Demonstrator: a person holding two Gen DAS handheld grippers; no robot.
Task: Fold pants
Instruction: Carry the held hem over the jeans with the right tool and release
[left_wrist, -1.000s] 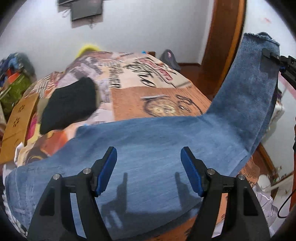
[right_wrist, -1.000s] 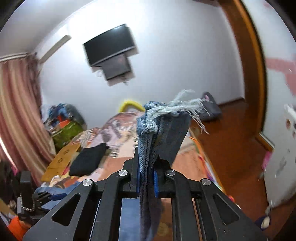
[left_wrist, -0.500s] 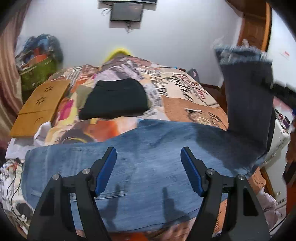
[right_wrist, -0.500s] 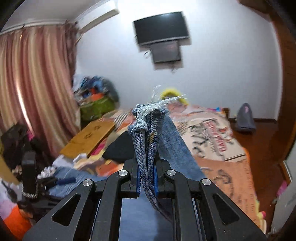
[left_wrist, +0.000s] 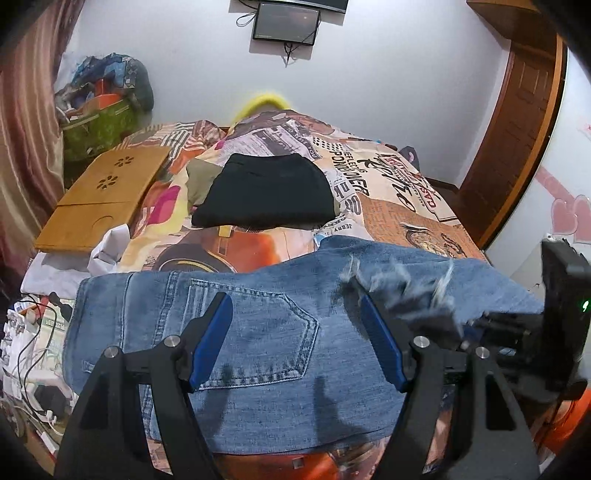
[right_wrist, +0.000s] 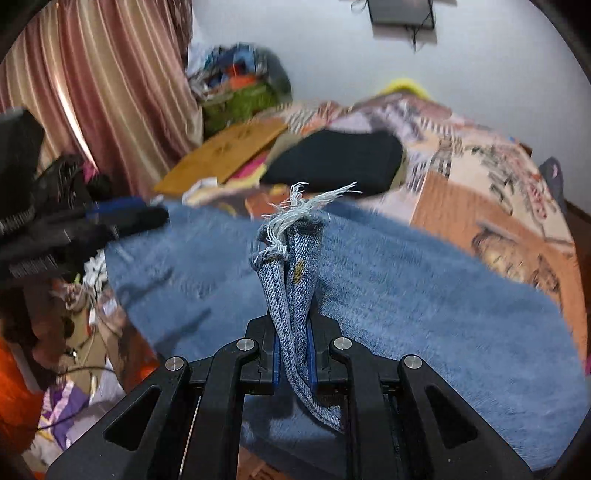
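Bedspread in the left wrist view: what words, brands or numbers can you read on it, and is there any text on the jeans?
"JERRY M...", upside down, on the bedspread above the jeans.
"CASH", upside down, on the bedspread's red and black lettering.
The large black headline reads only in part: "POWER", upside down.
The other newspaper print is too small to read.
Jeans: no readable label.
Right wrist view: the bedspread print is too blurred to read.

Pants (left_wrist: 258, 332) lie spread across the near end of a bed (left_wrist: 399, 192), their frayed hem (right_wrist: 295, 210) folded over onto them at the right. Behind the pants, a folded garment (left_wrist: 266, 192) rests mid-bed. A wooden tray (left_wrist: 107, 195) sits to its left, and a wall screen (left_wrist: 286, 22) hangs beyond.
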